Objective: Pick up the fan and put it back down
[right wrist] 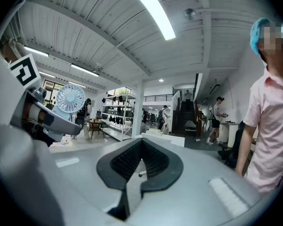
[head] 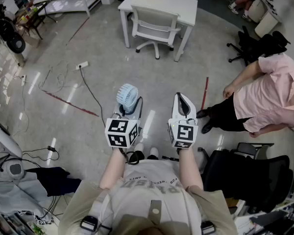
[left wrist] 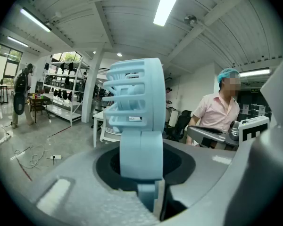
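Observation:
A small pale blue fan (head: 128, 96) with a round grille stands upright in my left gripper (head: 129, 107), held up in the air above the floor. The left gripper view shows the fan's handle (left wrist: 141, 159) clamped between the jaws, with the fan head (left wrist: 134, 95) rising just above them. My right gripper (head: 183, 105) is held level beside it, a little to the right, shut with nothing between its jaws. From the right gripper view the fan (right wrist: 70, 99) shows at the left, above the left gripper's body (right wrist: 37, 117).
A person in a pink shirt (head: 272, 94) sits at the right, near a black office chair (head: 245, 173). A white table (head: 159, 6) with a white chair (head: 153, 28) stands ahead. Cables and a power strip (head: 82, 65) lie on the floor at left.

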